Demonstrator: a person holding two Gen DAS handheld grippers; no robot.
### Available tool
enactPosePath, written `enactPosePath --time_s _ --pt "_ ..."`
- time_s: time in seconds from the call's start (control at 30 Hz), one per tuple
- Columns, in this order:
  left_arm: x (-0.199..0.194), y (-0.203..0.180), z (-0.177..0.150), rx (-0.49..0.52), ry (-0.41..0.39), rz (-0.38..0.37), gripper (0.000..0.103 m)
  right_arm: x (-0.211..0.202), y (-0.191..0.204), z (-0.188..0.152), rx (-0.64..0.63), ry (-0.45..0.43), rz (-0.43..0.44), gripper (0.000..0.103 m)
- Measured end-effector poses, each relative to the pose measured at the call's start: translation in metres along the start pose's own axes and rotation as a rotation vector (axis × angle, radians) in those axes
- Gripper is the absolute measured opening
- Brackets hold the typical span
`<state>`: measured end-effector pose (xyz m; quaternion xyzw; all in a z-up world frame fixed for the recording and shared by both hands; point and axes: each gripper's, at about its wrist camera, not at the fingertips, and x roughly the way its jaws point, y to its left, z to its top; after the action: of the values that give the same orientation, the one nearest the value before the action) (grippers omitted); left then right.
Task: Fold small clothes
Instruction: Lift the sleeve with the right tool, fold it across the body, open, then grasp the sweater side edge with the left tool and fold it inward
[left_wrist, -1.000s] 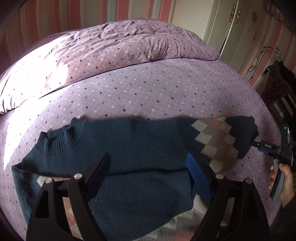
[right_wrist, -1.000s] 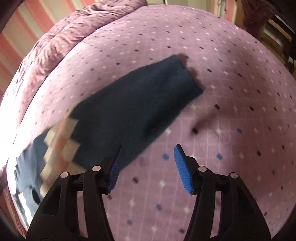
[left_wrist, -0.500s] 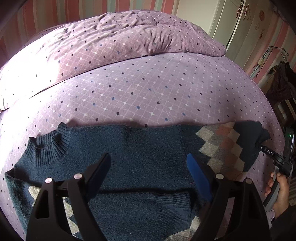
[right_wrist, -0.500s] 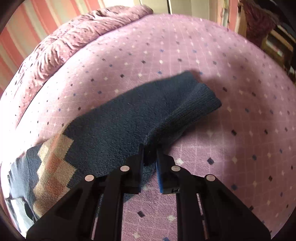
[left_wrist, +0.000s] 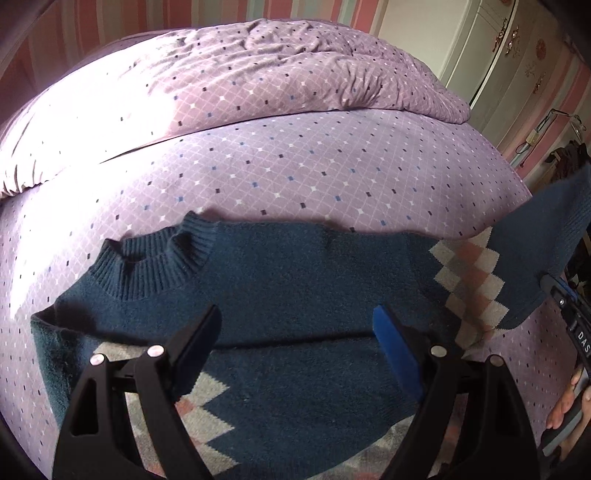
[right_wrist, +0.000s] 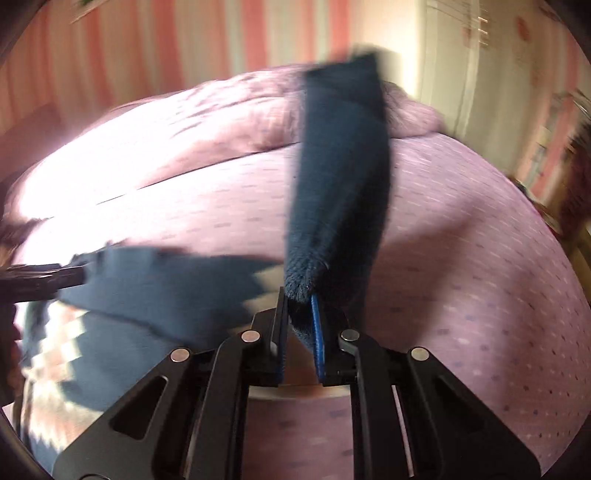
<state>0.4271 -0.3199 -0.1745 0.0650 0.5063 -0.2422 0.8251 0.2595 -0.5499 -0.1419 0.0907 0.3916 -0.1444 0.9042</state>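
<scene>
Right wrist view: the right gripper (right_wrist: 297, 317), jaws apart a second ago, now clamps the cuff of the navy knit sweater's sleeve (right_wrist: 341, 177), lifted toward twelve o'clock for folding inward. The navy knit sweater with its argyle band (left_wrist: 280, 295) lies flat on the purple diamond-print bed (left_wrist: 295, 162) beneath the left gripper (left_wrist: 295, 332), whose jaws stand apart.

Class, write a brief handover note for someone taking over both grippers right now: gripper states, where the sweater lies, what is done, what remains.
Right gripper: shut on the sweater's sleeve cuff, lifted off the bed.
Left gripper: open, empty, above the sweater body.
Sweater: lies flat on the bed, collar to the left in the left wrist view.
Done: sleeve gripped and raised.
Left: probably lay the sleeve across the body, then the remaining folds.
</scene>
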Motion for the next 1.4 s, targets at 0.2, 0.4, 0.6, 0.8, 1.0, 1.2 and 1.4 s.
enactPosePath --time_s 0.2,0.4,0.6,0.8,1.0,1.2,1.4 --pt "-0.021 0.056 -0.028 -0.044 0.01 0.051 0.085 0.023 0.11 -0.018 -0.031 0.147 0.165 0.012" --pt "-0.03 0.107 -0.054 -0.164 0.037 0.024 0.085 0.069 0.197 -0.057 -0.126 0.277 0.175 0.015" --pt "-0.006 0.098 -0.07 -0.237 0.089 -0.065 0.085 0.045 0.178 -0.07 -0.158 0.267 0.222 0.032" --pt "0.013 0.058 -0.066 -0.243 0.121 -0.12 0.085 0.008 0.132 -0.056 -0.162 0.215 0.163 0.041" --pt "0.034 0.04 -0.093 -0.34 0.206 -0.175 0.085 -0.012 0.09 -0.045 -0.092 0.185 0.115 0.042" --pt "0.037 0.042 -0.1 -0.403 0.154 -0.092 0.038 -0.03 0.052 -0.046 -0.031 0.172 0.057 0.042" --pt "0.027 0.039 -0.083 -0.258 0.106 0.016 0.006 -0.041 0.031 -0.056 0.034 0.194 0.03 0.042"
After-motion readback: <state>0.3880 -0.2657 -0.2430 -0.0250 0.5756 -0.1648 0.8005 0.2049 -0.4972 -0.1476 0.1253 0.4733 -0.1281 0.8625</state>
